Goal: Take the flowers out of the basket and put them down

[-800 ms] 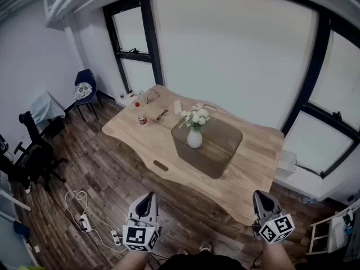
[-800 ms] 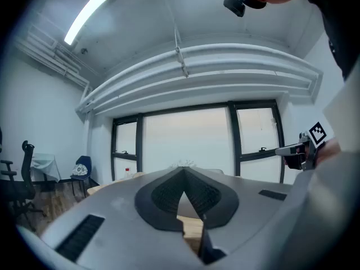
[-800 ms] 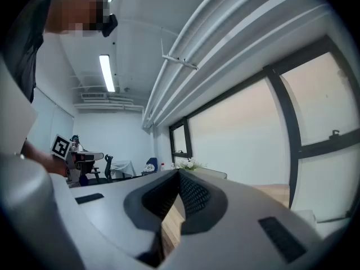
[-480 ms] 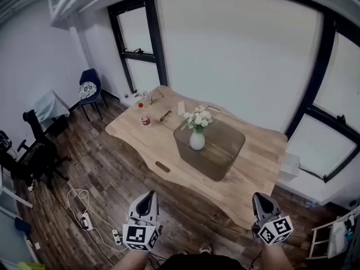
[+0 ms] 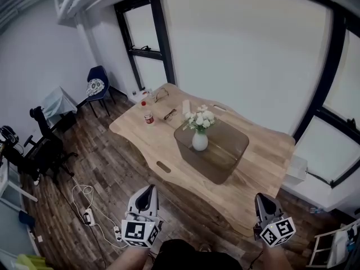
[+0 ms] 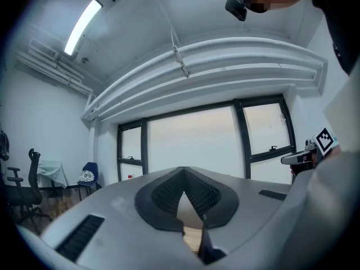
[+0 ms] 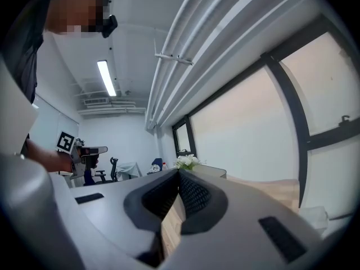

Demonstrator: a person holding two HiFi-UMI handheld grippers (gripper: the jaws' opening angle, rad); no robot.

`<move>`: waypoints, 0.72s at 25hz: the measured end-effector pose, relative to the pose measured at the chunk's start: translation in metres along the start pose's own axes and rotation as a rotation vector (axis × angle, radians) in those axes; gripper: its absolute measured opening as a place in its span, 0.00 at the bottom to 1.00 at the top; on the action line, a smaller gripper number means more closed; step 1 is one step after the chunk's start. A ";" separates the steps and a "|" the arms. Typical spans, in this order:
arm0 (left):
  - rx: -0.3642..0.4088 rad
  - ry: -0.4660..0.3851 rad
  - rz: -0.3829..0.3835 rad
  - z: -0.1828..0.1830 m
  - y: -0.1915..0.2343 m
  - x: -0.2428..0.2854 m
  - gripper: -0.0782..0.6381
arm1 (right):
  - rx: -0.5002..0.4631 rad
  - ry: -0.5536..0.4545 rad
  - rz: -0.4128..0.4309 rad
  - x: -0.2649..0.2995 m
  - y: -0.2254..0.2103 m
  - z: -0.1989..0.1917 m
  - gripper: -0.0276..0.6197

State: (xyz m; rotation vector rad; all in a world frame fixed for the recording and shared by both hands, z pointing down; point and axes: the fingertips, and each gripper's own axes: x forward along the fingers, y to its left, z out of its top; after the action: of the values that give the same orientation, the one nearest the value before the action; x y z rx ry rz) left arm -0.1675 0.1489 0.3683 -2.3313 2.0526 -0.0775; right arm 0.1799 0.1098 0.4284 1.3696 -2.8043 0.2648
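Wooden table [image 5: 264,151] sits well ahead of both claws, carrying the brown basket [image 5: 228,156]. White flowers [image 5: 199,118] in a white vase [image 5: 199,141] stand in it. Left gripper [image 5: 148,189] and right gripper [image 5: 260,197] hang low, well short of the table, each pressed together on nothing. Only the right gripper view catches the flowers beyond its tips; the left gripper view shows windows [image 6: 191,145] and a blue chair [image 6: 90,173].

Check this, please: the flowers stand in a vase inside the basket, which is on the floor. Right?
No: the basket is on the table instead, as the head view shows. The flowers do stand in a vase inside it.
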 end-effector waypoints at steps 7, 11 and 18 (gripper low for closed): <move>0.014 0.034 -0.006 -0.007 0.002 0.020 0.12 | 0.054 0.013 0.004 0.022 -0.015 -0.012 0.08; 0.006 0.037 -0.030 -0.011 0.009 0.047 0.12 | 0.055 0.004 -0.021 0.042 -0.024 -0.007 0.08; -0.025 0.028 -0.077 -0.018 0.036 0.112 0.12 | 0.040 0.016 -0.065 0.082 -0.039 0.001 0.08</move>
State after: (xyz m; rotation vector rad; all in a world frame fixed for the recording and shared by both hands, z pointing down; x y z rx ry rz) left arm -0.1901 0.0336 0.3855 -2.4382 1.9871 -0.0877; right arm 0.1601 0.0215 0.4397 1.4566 -2.7508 0.3306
